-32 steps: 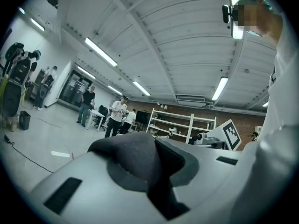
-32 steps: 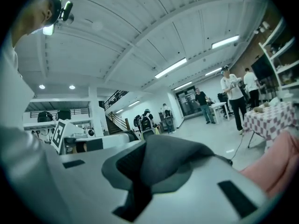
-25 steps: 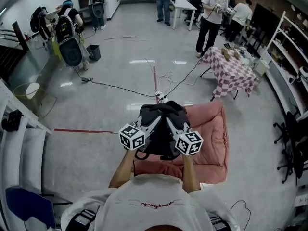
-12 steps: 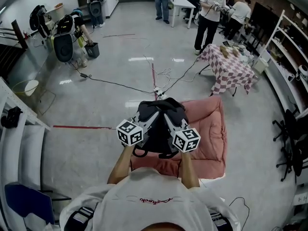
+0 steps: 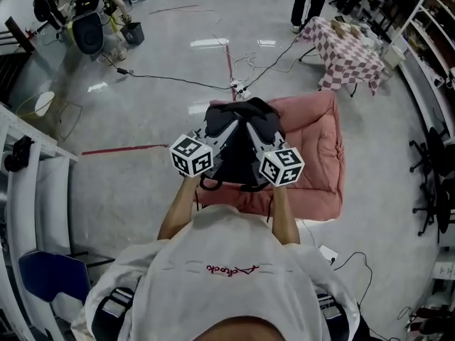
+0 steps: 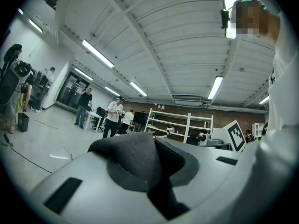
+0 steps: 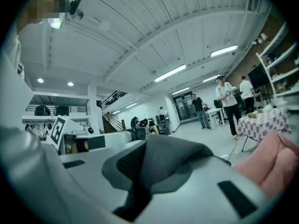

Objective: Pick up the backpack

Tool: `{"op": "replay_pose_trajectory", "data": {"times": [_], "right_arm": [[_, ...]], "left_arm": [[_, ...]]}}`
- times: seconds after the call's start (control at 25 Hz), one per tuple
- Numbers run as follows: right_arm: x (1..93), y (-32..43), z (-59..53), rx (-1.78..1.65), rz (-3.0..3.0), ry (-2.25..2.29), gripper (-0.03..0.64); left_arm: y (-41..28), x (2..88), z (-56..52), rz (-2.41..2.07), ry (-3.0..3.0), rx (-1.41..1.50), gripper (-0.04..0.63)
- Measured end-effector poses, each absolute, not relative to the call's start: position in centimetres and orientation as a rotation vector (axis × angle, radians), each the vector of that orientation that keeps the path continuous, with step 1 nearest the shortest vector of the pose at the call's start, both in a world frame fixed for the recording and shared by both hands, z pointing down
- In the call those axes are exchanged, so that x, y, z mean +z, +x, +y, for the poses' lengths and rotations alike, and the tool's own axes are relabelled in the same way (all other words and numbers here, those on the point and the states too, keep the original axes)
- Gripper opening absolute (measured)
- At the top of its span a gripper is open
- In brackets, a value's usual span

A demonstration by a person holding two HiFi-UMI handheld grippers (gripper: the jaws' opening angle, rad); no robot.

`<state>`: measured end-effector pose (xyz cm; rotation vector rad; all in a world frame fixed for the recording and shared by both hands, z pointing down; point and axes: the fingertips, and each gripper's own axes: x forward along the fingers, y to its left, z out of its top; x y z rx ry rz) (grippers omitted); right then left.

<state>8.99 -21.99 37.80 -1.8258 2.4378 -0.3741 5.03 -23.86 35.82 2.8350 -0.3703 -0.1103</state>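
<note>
- Left gripper (image 5: 213,139) is pinching backpack (image 5: 240,123) fabric, fingers nearly closed
- Right gripper (image 5: 259,142) is pinching it likewise
- Backpack is hanging over cushion's (image 5: 313,155) left edge, beside open floor (image 5: 128,190)

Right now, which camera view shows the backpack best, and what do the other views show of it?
The head view: the whole black backpack shows, over the pink cushion. The left gripper view shows only a dark fold of it pinched in the left tool; the right gripper view, the same in the right tool.
</note>
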Motion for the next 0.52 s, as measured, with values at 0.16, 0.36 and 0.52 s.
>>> {"op": "replay_pose_trajectory", "data": {"times": [0.16,0.36,0.52], "right_arm": [[37.6,9.2,-21.6,-0.371,2.427,-1.825,0.046],[37.2,8.9,-21.1,-0.371,2.438,-1.819,0.046],[36.9,8.6,-21.4,-0.357,2.440,-1.822,0.046]], "left_arm": [[5.2,35.5,-23.5,-0.367,2.842,-0.111,0.049],[4.9,35.2,-23.0,-0.377,2.844,-0.109,0.049],[4.6,34.8,-23.2,-0.381,2.847,-0.117,0.049]]}}
